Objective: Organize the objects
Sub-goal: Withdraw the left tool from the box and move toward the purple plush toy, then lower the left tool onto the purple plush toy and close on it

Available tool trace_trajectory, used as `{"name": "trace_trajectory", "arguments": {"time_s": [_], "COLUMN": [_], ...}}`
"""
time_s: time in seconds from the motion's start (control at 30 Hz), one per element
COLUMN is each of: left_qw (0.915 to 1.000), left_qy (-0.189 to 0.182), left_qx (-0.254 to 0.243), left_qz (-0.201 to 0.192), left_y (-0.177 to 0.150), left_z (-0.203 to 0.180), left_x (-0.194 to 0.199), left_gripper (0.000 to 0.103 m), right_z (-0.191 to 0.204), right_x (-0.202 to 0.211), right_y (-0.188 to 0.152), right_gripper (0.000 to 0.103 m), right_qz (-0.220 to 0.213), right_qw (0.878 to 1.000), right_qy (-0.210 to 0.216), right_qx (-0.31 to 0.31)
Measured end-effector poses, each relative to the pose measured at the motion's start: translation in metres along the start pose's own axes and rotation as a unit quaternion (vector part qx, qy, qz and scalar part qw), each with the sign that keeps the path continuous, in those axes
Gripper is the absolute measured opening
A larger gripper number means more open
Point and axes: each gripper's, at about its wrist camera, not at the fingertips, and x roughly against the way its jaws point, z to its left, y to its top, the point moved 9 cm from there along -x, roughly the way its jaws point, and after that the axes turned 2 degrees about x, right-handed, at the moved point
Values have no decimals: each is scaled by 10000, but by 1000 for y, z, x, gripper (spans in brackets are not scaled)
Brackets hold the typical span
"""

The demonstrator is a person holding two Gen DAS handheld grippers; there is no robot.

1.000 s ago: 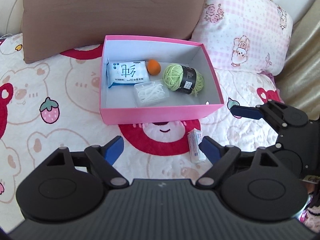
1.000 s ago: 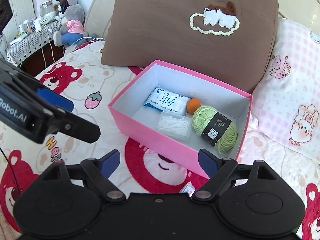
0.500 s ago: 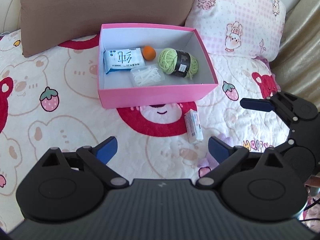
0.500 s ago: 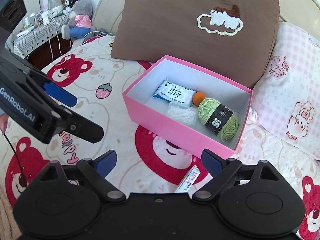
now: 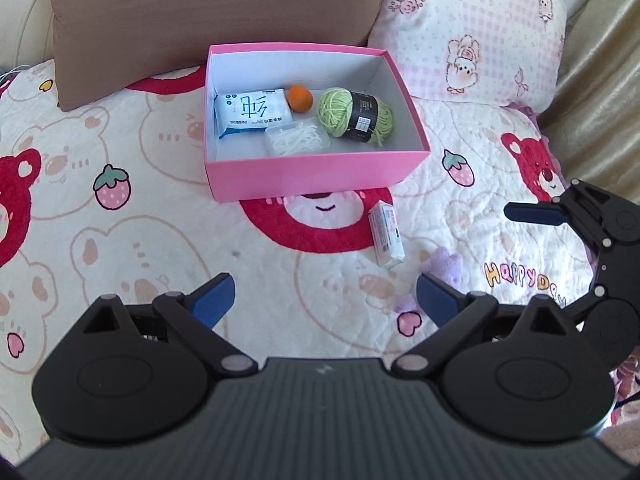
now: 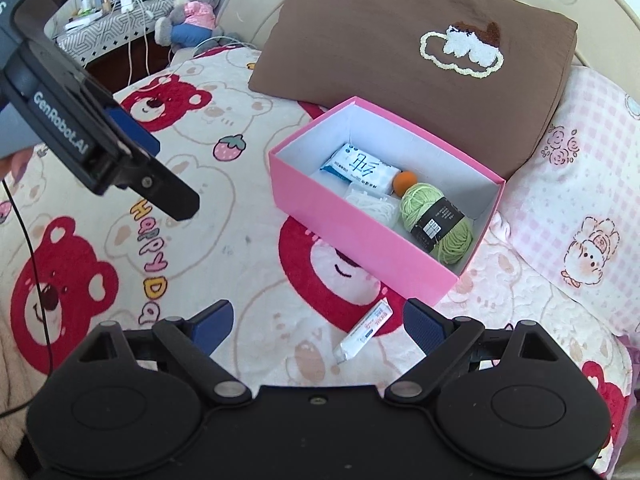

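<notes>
Ointment tube [image 6: 363, 334] lies on the bed just in front of the pink box [image 6: 352, 236]. Both claws, left claw [image 5: 325, 298] and right claw [image 6: 318, 322], are wide open, holding nothing. A grab might pinch the soft quilt [image 5: 160, 248] too.

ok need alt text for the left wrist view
An open pink box sits on a bear-print bedspread, holding a tissue pack, orange ball, green yarn and cotton swabs. A small tube box lies outside it, beyond the open, empty left gripper.
</notes>
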Motion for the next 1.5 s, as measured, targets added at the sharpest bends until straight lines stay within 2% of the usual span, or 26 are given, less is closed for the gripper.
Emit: {"name": "trace_trajectory", "arguments": {"time_s": [0.3,0.47,0.73,1.03,1.2,1.37,1.5], "left_qw": [9996,9992,9977,9936,9921,9911,9876], "left_qy": [-218,-301,-303,-332,-447,-530,-745], "left_qx": [-16,73,92,340,525,595,768], "left_qz": [158,268,599,1027,1051,1068,1147], "left_y": [-34,-52,-81,-110,-113,-115,-116], "left_z": [-28,-41,-58,-69,-79,-91,-102], "left_x": [-4,-12,-41,-83,-99,-117,-132], "left_gripper": [99,98,99,98,98,98,98], "right_z": [6,2,-5,-11,-15,-24,-26], "right_x": [7,14,4,-18,-26,-39,-51], "right_y": [-39,-58,-89,-115,-125,-133,-142], "right_gripper": [94,94,94,94,94,94,94], "right_qz": [298,268,453,541,346,23,-41], "right_qw": [9991,9991,9982,9969,9965,9964,9937], "right_qy": [125,236,342,471,642,534,405], "right_qx": [257,211,204,311,419,653,1046]}}
